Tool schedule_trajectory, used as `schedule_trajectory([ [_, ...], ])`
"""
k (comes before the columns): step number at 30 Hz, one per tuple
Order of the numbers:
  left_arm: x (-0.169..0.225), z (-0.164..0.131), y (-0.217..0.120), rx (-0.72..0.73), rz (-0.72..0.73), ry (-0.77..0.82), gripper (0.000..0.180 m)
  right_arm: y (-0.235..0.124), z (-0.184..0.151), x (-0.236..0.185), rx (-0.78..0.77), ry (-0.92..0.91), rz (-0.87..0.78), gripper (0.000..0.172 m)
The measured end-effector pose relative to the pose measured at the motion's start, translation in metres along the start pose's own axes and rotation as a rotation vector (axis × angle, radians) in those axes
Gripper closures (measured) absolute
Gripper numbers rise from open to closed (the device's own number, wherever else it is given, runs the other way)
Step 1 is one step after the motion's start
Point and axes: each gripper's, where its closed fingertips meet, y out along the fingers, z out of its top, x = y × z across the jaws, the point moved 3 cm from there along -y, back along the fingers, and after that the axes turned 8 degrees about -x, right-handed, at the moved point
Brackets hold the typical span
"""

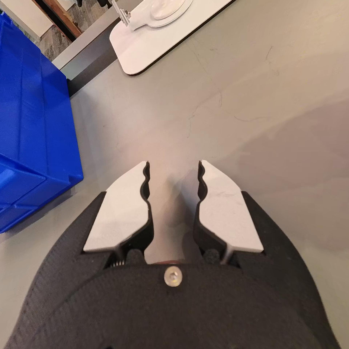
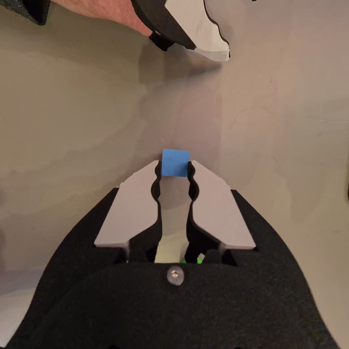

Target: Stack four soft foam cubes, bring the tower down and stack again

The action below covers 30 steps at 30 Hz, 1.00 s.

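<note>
A blue foam cube point(image 2: 175, 162) sits between the fingertips of the right gripper point(image 2: 175, 166), and both black wavy pads press against its sides, so the cube is firmly pinched at the very tips. The cube is held above the grey table point(image 2: 75, 113), its far half sticking out beyond the fingertips. Only a sliver of green point(image 2: 199, 261) shows low between the finger roots, behind the cube; what it is cannot be told.

Well beyond the cube, the left gripper point(image 1: 174, 164) hangs over the same table with a hand point(image 2: 117, 13) behind it. Its jaws stand wide apart with nothing between them, only bare table showing in the gap. To its left stands a blue plastic bin point(image 1: 34, 132), and farther off lies a white stand base point(image 1: 151, 45).
</note>
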Motion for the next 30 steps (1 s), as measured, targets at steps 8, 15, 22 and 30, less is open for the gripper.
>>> schedule_trajectory([
  [8,0.0000,0.0001,0.0001,0.000,0.000,-0.001,0.132,0.0012,-0.0011,-0.0008,-0.005,0.003,0.007,0.146],
  [15,0.0001,0.0001,-0.0001,0.000,0.001,0.000,0.132,0.0019,0.0001,-0.0015,-0.016,-0.004,0.001,0.146],
  [22,0.0001,0.0001,-0.0002,0.000,0.000,0.000,0.132,0.0020,0.0004,-0.0022,-0.016,-0.011,0.007,0.146],
  [30,0.0001,0.0000,-0.0001,0.000,-0.001,0.000,0.132,0.0002,0.0042,-0.0019,-0.028,-0.031,0.003,0.146],
])
